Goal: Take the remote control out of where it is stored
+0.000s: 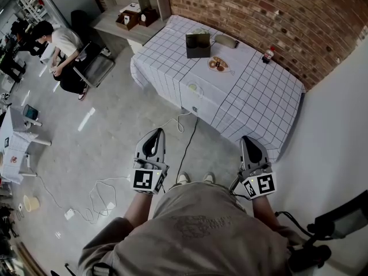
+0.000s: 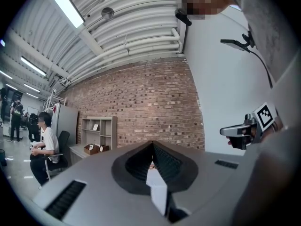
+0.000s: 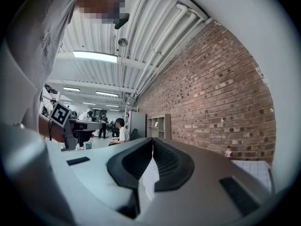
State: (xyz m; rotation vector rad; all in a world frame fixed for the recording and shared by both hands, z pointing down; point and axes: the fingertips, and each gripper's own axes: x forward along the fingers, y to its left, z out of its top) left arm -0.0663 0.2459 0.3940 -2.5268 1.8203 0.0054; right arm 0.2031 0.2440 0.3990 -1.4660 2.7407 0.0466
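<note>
Stands well apart from table [image 1: 259, 96]; must cross floor with cable [image 1: 191, 135] lying between, so risks a trip; cannot make out remote control; presumably inside dark box [image 1: 197, 45] on table, hence a blind reach; holds left gripper [image 1: 154, 133] and right gripper [image 1: 250, 140] closed, empty; open first, or may shove dark box toward plate [image 1: 210, 65] or topple bottle [image 1: 267, 54].

The person holds the left gripper [image 1: 155, 135] and the right gripper [image 1: 249, 142] out in front of the torso [image 1: 198, 229], side by side and well apart, both pointing forward. Each gripper's jaws are pressed together with nothing between them. A bare forearm [image 1: 137, 210] trails behind the left gripper.
</note>
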